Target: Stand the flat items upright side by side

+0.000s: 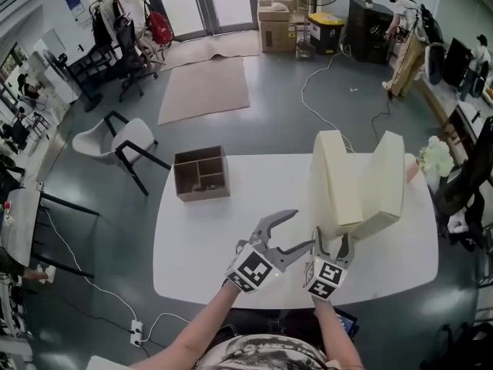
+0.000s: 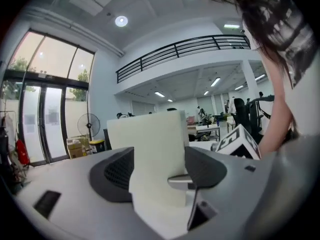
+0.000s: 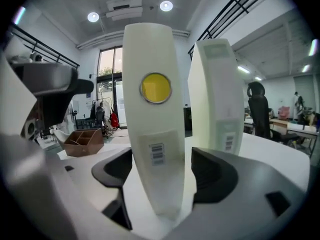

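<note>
Left gripper hovers above the bench, jaws released, nothing gripped, tips just beside the left box. Right gripper straddles that box's foot, jaws apart with gaps both sides, so no grip. Left box stands on end mid-bench. Right box stands just beside it, top splayed outward. Looks basically done; remaining: back out without tipping either.

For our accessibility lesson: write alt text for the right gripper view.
A cream flat box with a yellow round sticker and barcode label stands upright between the right gripper's open jaws, a second cream box upright beside it on the white table. A brown wooden divided tray sits behind at left.
</note>
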Tool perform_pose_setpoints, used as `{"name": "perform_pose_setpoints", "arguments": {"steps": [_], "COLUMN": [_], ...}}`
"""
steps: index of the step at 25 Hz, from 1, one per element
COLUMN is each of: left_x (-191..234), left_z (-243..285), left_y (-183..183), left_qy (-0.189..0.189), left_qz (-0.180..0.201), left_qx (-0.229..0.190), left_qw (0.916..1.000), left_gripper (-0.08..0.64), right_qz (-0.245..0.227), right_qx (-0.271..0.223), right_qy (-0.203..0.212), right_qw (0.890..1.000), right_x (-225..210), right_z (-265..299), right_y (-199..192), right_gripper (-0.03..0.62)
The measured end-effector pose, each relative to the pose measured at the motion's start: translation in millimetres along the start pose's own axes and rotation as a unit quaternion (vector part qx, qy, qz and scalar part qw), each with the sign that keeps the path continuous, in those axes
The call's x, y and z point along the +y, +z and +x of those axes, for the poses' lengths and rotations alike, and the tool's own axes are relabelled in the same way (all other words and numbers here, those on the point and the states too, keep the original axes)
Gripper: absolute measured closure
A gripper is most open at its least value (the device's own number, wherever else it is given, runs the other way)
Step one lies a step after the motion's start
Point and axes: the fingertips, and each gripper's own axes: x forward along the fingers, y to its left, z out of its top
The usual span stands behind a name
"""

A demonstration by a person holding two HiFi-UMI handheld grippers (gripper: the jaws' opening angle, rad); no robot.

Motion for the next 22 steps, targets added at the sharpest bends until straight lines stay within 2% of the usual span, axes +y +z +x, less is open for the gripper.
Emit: {"name": "perform_pose_setpoints", "arguments": {"steps": [5,9,12,15,18,22], "left_x": [-20,-27,-28,-33,-34,-30], "left_z": [23,38,48,58,65,68], "left_y": [49,75,82,78,70,60], "left_qy": [0.022,0.045,0.064,0.066,0.073,0.09], "left_qz": [0.085,0.121,0.174,0.222,0.238,0.263], "left_qx": [-0.008,-0.01,0.019,0.057,0.091,0.141], "left_qw": [0.9961,0.9917,0.9826,0.9711,0.9642,0.9502], "left_gripper": [0.249,0.249,0.249,0.249,0.249,0.252], "right_qz": [-0.011,-0.019,-0.021,-0.014,-0.026,-0.078], "right_qx": [0.014,0.03,0.039,0.038,0.028,0.014], "right_qy": [0.063,0.074,0.061,0.061,0.089,0.107], "right_qw": [0.998,0.997,0.997,0.997,0.995,0.991], "right_x": [-5,-37,-73,-101,-110,-111], "right_z": [-24,-42,-47,-45,-37,-24], "right_y": [-8,-20,-26,-23,-12,5], "right_gripper": [0.23,0.23,0.232,0.232,0.232,0.232]}}
